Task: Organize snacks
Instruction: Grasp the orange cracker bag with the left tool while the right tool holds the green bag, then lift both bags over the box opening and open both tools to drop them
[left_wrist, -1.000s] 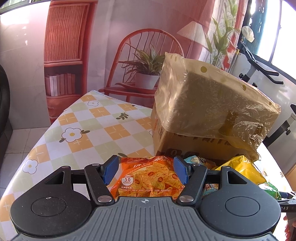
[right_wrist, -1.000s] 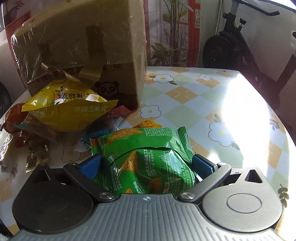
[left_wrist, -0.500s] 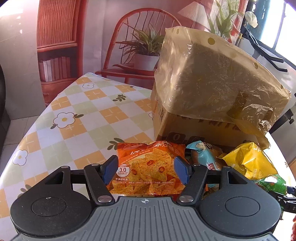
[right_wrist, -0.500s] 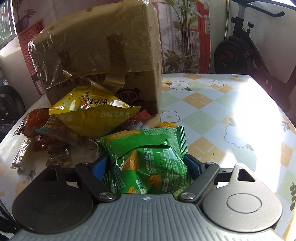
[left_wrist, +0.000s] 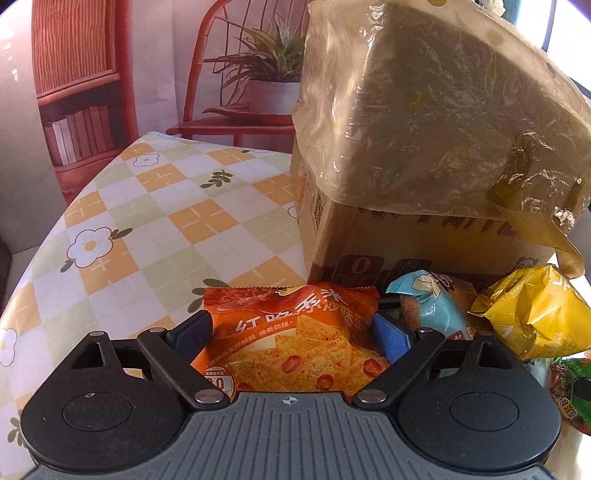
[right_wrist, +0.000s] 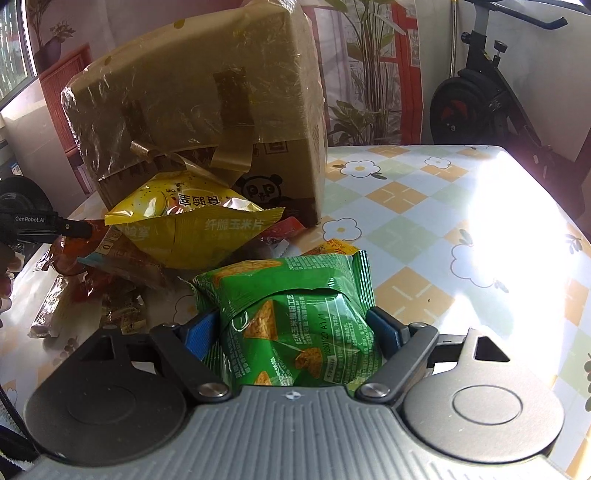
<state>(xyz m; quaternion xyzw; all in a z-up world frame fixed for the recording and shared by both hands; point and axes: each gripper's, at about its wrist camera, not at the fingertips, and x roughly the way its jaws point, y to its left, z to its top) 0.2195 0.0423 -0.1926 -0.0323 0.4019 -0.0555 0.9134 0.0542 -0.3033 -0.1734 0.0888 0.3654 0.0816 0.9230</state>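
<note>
Lying loose on the tabletop (left_wrist: 155, 206), low in frame: orange chip bag (left_wrist: 291, 343) between the opening left hand-held gripper (left_wrist: 291, 332). Squeezing green chip bag (right_wrist: 295, 332): right hand-held gripper (right_wrist: 295, 332). Waiting unsorted: snack pile (right_wrist: 192, 229).

My left gripper (left_wrist: 291, 334) has a ribbed grey housing with a small crosshair mark at its front edge, flanked by 2 round black discs. From each disc a black triangular link with a triangular cut-out runs forward, pinned with a silver screw, and each finger carries a blue pad (left_wrist: 390, 336). My right gripper (right_wrist: 293, 330) is built the same, though its right-hand disc and link look silvery grey in the sunlight. In the right wrist view, a black finger of the left gripper shows at the left edge, printed "GenRobot.AI" in white.
</note>
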